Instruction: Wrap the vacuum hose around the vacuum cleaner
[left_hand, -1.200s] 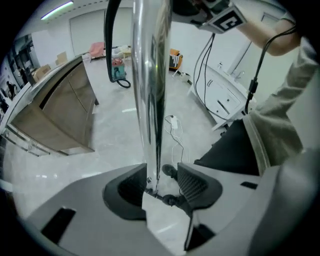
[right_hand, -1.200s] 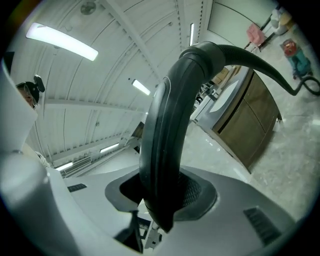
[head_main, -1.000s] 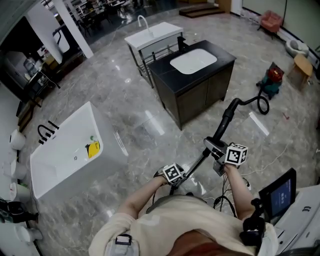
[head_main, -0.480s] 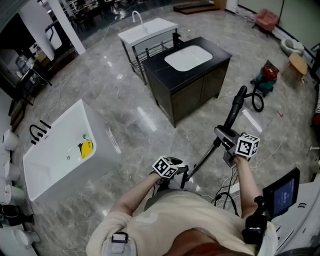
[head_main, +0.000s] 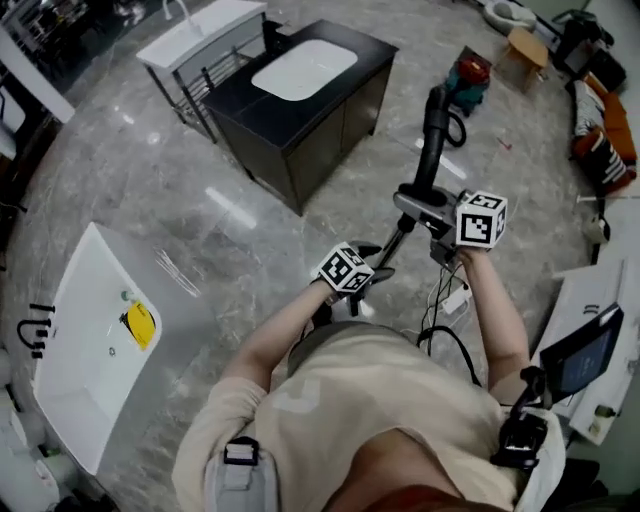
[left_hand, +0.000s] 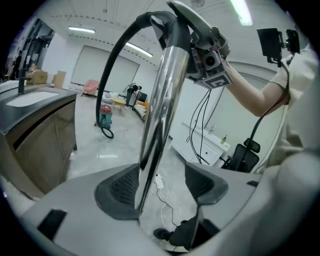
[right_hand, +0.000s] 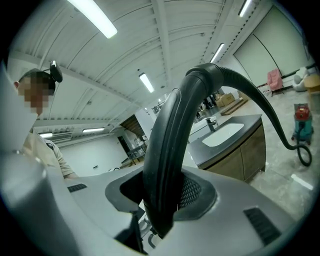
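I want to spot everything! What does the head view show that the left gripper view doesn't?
Only the head view: the white bathtub.
Only the left gripper view: the ceiling lights, and the left gripper's jaws, which have just been opening and stand apart with the metal tube between them.
Both: the vacuum cleaner, the black vanity, and the right gripper shut on the handle.
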